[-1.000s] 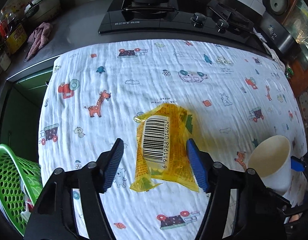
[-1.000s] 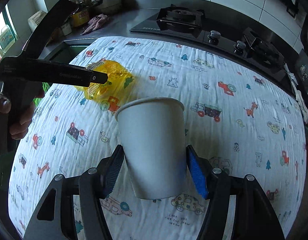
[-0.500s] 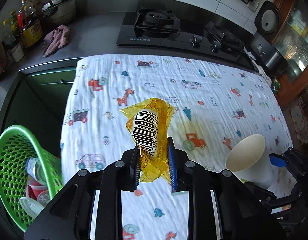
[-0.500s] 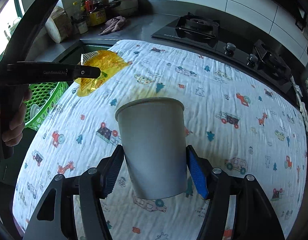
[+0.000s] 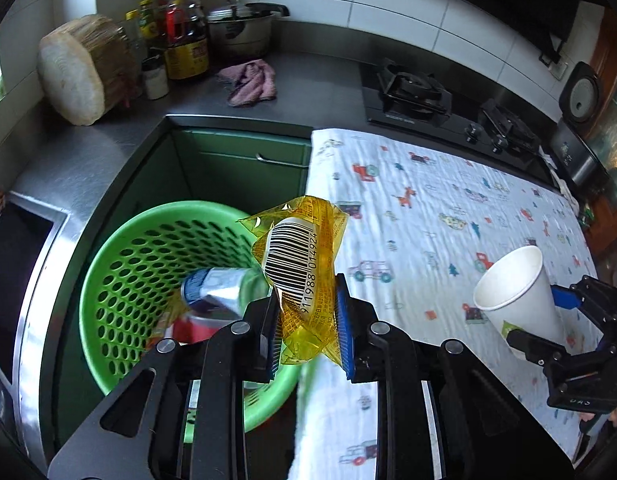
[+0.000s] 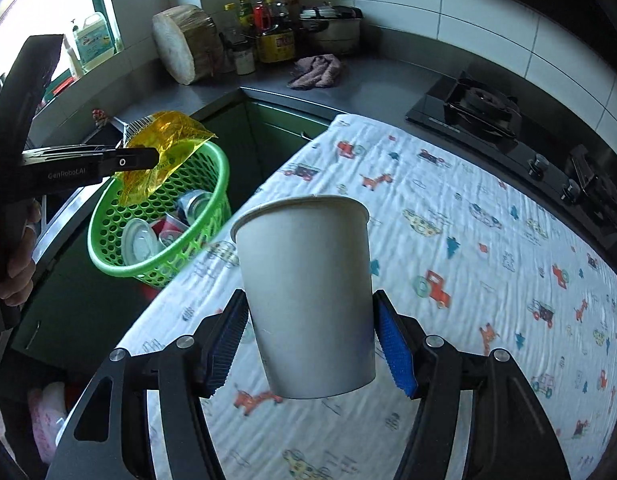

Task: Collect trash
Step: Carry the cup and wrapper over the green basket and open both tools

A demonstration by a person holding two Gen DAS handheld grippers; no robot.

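My left gripper [image 5: 306, 322] is shut on a crumpled yellow wrapper [image 5: 304, 264] with a barcode label, held in the air over the near rim of a green perforated basket [image 5: 120, 280]. From the right wrist view the same wrapper [image 6: 164, 148] hangs above the basket [image 6: 204, 168], pinched by the left gripper [image 6: 144, 158]. My right gripper [image 6: 310, 344] is shut on a white paper cup [image 6: 308, 296], upright and lifted above the cloth. That cup [image 5: 516, 292] shows at the right of the left wrist view. Cans and lids lie inside the basket.
A white cloth [image 6: 468, 264] printed with cars and giraffes covers the table. The basket stands off the cloth's left edge, before green cabinet doors [image 5: 236, 168]. Behind are a steel counter with bottles [image 5: 184, 40], a wooden block [image 5: 84, 72], a pink rag [image 5: 250, 82], a gas hob [image 5: 420, 96].
The left gripper closed on the yellow wrapper, lifted it off the cloth and carried it left over the green basket. The right gripper rose and moved left with the cup.
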